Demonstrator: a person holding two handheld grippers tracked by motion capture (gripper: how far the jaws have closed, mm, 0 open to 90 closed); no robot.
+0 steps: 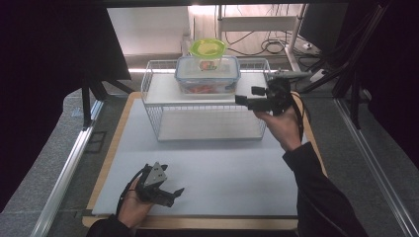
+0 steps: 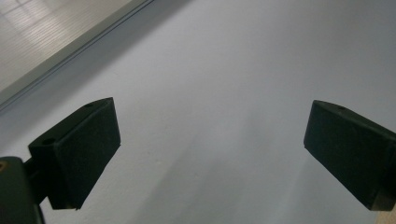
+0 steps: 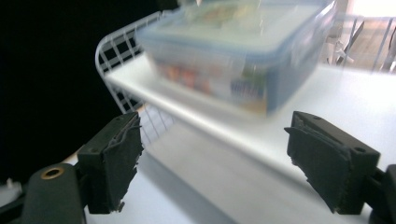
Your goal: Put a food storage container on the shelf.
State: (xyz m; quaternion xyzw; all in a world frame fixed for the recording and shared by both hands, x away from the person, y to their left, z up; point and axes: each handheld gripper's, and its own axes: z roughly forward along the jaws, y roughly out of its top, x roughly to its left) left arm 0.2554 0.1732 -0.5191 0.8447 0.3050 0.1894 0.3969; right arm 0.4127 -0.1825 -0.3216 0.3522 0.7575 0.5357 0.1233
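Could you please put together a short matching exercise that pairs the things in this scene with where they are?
Things:
1. clear rectangular plastic box with blue lid
2. round lime-green plastic lid
3. left tongs
4. right tongs

Places:
a. low over the grey mat, near edge
b. on the white wire rack's upper shelf
c. beside the rack's right end, empty
d. on top of the box

Pairs: 1-b, 2-d, 3-a, 4-c

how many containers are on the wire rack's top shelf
2: a clear lidded box sits on the wire rack's upper shelf, and a green-lidded tub shows above and behind it, its base hidden. Others could be hidden behind.
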